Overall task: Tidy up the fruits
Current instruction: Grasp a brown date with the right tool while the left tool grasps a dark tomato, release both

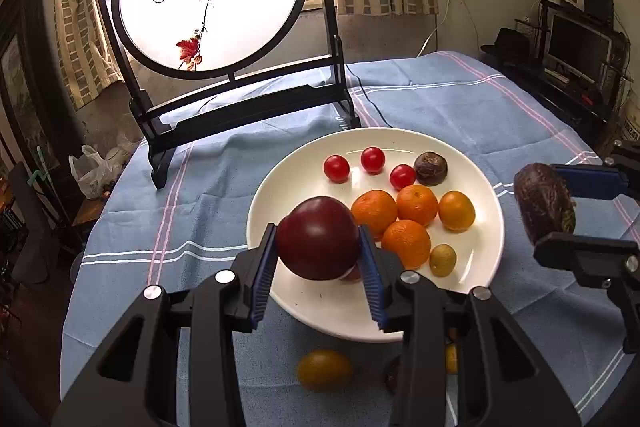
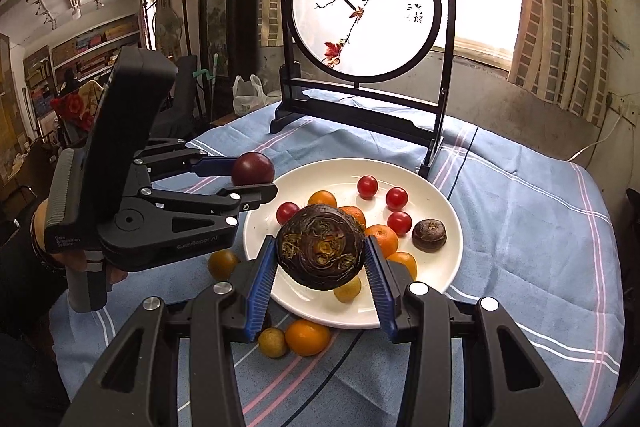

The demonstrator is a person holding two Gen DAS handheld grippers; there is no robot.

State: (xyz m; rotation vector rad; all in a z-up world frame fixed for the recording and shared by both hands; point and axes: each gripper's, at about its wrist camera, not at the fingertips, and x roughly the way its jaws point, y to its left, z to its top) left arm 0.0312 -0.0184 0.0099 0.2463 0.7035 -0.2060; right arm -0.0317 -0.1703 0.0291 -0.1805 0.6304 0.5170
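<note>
My left gripper (image 1: 320,247) is shut on a dark red plum (image 1: 318,237) and holds it over the near left rim of the white plate (image 1: 280,187). It also shows in the right wrist view (image 2: 256,179) at the plate's left edge. My right gripper (image 2: 320,255) is shut on a wrinkled dark brown fruit (image 2: 320,247) above the plate's (image 2: 440,267) near side. It shows in the left wrist view (image 1: 552,203) to the right of the plate. On the plate lie cherry tomatoes (image 1: 336,168), oranges (image 1: 406,243), a small brown fruit (image 1: 430,168) and a small yellow-green fruit (image 1: 443,259).
A round painted bird screen on a black stand (image 1: 224,27) stands at the back of the blue-clothed table (image 1: 460,99). Loose fruits lie on the cloth by the plate's near edge: an orange one (image 2: 307,337), a yellow-green one (image 2: 273,342) and another orange (image 2: 223,263).
</note>
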